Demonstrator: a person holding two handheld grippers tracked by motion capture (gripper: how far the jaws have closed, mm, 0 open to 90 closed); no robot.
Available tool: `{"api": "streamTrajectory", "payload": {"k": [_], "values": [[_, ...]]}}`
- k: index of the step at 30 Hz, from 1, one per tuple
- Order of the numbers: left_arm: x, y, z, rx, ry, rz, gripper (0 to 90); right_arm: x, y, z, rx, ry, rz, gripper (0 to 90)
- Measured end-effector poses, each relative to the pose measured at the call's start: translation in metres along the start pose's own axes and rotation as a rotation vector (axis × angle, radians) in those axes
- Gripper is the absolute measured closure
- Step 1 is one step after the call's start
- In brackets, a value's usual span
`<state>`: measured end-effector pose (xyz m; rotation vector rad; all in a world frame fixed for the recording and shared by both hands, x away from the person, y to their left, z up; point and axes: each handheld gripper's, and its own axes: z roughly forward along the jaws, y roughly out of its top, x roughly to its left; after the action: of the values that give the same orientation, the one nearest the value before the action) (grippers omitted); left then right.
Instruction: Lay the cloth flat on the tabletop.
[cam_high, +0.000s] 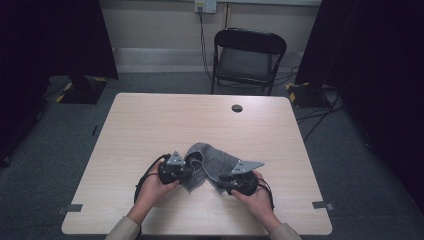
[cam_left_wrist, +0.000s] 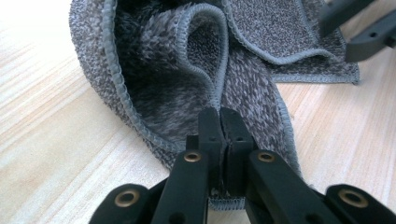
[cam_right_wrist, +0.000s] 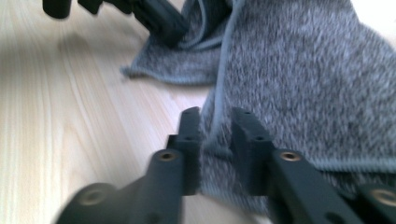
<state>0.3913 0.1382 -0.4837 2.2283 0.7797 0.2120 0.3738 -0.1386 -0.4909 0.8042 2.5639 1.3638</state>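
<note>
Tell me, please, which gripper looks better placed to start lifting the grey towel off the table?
The left gripper, probably: its jaws are pressed shut on a fold of the grey towel. The right gripper has the towel's hem between its jaws, but a gap shows, so it would need to close first.

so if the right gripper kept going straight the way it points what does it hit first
Most likely the grey towel: its hemmed edge already runs between the jaws of the right gripper, and the cloth rises directly ahead. The left gripper lies further off to one side, though depth is hard to judge.
</note>
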Motion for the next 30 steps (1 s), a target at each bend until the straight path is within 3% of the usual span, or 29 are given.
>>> {"api": "streamTrajectory", "payload": {"k": [2,6,8,11,16,22,24,30], "values": [[0.000,-0.001,0.001,0.000,-0.004,-0.001,88.2,0.000,0.000,0.002,0.018,-0.018,-0.018,65.8],[0.001,-0.002,-0.001,0.006,-0.016,-0.007,88.3,-0.003,-0.001,0.010,0.061,-0.024,-0.038,80.7],[0.001,-0.003,-0.002,0.006,-0.020,-0.010,88.3,-0.002,-0.001,0.009,0.071,-0.022,-0.032,83.4],[0.000,-0.005,-0.003,0.007,-0.029,-0.012,88.5,0.000,-0.003,0.007,0.076,0.008,0.027,86.9],[-0.009,-0.011,-0.009,0.021,-0.045,0.002,88.7,0.006,-0.007,0.000,0.088,0.018,0.027,87.1],[-0.018,-0.011,-0.021,0.017,-0.057,0.023,89.0,0.010,-0.013,-0.013,0.064,0.039,0.071,87.1],[-0.020,-0.011,-0.027,0.011,-0.059,0.020,89.0,0.009,-0.012,-0.023,0.036,0.044,0.093,87.1],[-0.022,-0.020,-0.037,0.008,-0.077,-0.005,89.0,0.006,-0.015,-0.034,0.017,0.062,0.138,87.3]]}}
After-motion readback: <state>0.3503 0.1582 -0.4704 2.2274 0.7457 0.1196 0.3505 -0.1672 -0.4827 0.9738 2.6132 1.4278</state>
